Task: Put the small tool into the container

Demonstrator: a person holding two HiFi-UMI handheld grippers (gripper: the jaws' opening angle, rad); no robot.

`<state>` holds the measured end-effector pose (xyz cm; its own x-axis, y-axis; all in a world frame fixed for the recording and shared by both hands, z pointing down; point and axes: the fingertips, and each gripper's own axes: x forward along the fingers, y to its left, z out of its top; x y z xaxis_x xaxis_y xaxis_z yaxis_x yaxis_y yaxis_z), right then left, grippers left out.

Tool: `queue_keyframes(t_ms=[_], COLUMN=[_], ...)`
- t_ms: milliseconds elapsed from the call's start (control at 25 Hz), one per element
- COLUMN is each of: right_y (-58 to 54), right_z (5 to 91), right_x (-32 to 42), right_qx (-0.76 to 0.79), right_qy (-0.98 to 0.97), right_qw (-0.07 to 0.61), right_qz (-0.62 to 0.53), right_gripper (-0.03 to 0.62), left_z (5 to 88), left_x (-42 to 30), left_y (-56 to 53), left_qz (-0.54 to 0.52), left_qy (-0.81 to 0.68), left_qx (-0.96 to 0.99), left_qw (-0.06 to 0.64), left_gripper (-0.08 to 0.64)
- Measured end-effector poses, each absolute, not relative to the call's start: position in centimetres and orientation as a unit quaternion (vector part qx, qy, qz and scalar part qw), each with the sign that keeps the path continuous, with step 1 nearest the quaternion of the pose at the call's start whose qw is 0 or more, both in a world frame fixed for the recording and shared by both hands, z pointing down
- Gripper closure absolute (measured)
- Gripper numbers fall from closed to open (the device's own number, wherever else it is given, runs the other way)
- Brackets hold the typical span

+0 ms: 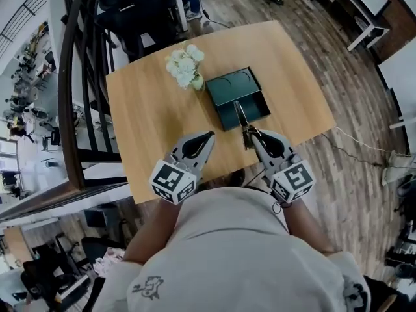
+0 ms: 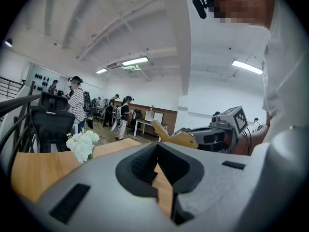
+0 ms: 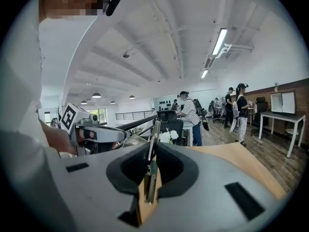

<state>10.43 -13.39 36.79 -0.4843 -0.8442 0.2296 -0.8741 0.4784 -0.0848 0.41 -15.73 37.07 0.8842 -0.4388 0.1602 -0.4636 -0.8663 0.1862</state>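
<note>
A dark green container (image 1: 227, 90) lies on the wooden table (image 1: 149, 109), its open compartment toward me. My right gripper (image 1: 252, 134) is shut on a slim metal tool (image 1: 241, 118) whose far end reaches over the container's near compartment. In the right gripper view the tool (image 3: 153, 149) stands upright, pinched between that gripper's (image 3: 151, 170) jaws. My left gripper (image 1: 209, 136) hovers over the table's near part, left of the container. Its jaws (image 2: 157, 170) meet with nothing between them.
A small vase of white flowers (image 1: 185, 65) stands just left of the container's far corner. Dark railings and office chairs (image 1: 130, 8) lie beyond the table's left and far sides. The table's near edge is right below both grippers.
</note>
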Motion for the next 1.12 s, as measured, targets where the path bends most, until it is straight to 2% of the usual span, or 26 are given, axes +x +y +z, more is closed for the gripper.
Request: queue_keyframes(t_ms=[760, 1120], right_y=[-20.6, -23.4], right_z=[43.1, 48.9], right_x=[15.5, 17.1], right_qx=[0.357, 0.300], right_qy=[-0.914, -0.922], right_qw=[0.159, 0.228], right_qz=[0.114, 0.092], right_gripper=[0.558, 0.558], left_z=[41.8, 45.2], left_x=[5.0, 7.0], left_y=[-19.1, -21.0], left_qz=[0.086, 0.105], left_qy=[-0.327, -0.341], left_qx=[0.930, 0.920], left_qw=[0.144, 0.164], left_gripper=[0.555, 0.555])
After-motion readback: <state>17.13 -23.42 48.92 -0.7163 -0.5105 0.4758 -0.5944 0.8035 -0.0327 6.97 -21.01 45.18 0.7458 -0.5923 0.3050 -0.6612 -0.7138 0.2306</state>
